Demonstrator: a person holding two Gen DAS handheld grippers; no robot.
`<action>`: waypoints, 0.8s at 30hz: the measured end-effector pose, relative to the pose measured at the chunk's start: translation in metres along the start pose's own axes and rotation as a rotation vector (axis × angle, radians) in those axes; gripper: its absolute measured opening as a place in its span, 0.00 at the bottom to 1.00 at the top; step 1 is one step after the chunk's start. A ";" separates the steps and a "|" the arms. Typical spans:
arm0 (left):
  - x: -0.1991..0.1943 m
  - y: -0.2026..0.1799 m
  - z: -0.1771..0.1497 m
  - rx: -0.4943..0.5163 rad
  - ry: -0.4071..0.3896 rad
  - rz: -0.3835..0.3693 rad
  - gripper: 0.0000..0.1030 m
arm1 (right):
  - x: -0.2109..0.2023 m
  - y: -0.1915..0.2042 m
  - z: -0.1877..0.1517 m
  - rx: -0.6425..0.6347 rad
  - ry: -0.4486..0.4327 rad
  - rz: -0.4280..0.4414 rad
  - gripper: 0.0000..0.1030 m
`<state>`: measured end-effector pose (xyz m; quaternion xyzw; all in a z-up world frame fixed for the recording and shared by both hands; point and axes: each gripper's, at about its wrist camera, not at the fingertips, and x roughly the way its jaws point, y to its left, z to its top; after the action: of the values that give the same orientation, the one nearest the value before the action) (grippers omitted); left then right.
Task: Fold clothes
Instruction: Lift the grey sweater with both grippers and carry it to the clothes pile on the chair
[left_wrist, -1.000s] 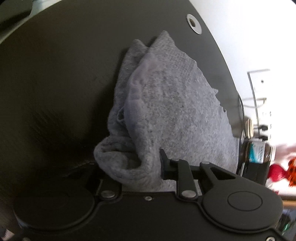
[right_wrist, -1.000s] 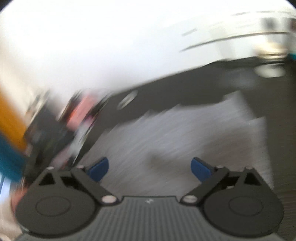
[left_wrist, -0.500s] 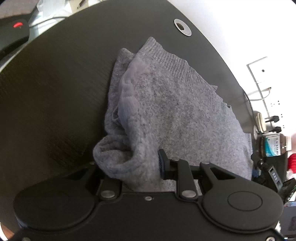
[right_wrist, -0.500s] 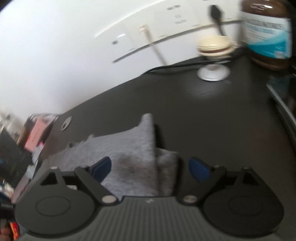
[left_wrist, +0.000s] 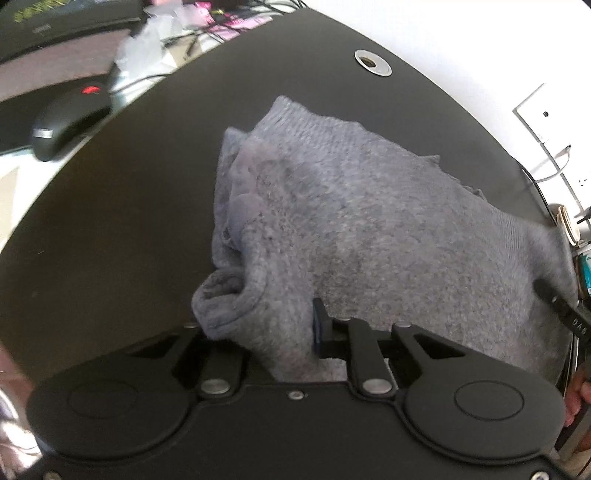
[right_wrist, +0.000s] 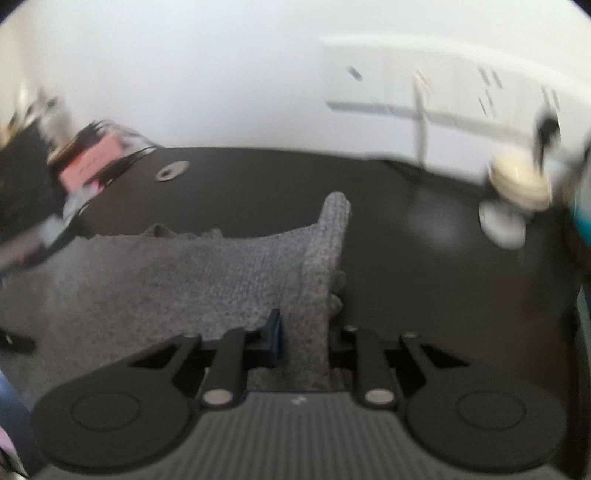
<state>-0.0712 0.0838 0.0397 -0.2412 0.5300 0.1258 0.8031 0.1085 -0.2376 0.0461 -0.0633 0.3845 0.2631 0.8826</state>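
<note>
My left gripper (left_wrist: 284, 325) and right gripper (right_wrist: 304, 332) are both closing, clamped on the grey knit garment (left_wrist: 362, 221); black bench (left_wrist: 110, 221) beyond, mouse (left_wrist: 70, 125) at ten o'clock.

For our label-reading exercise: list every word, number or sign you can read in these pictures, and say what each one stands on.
Nothing reads for certain.
Perhaps "DAB": white letters on the black part at the right edge, too tilted to be sure.
Green and white print on the dark box, top left: too small.
Print on the teal jar label: blurred.
On the grey garment: no print.
</note>
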 end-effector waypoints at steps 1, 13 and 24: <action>-0.007 0.000 -0.003 -0.002 -0.009 -0.004 0.14 | -0.006 0.008 0.002 -0.050 -0.022 -0.013 0.18; -0.115 0.025 -0.038 -0.092 -0.226 -0.063 0.13 | -0.080 0.112 0.046 -0.641 -0.375 -0.078 0.17; -0.240 0.144 -0.123 -0.296 -0.518 0.009 0.13 | -0.141 0.277 0.075 -0.858 -0.618 0.133 0.17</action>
<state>-0.3322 0.1554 0.1823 -0.3133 0.2844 0.2625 0.8672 -0.0649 -0.0361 0.2240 -0.3137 -0.0323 0.4583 0.8310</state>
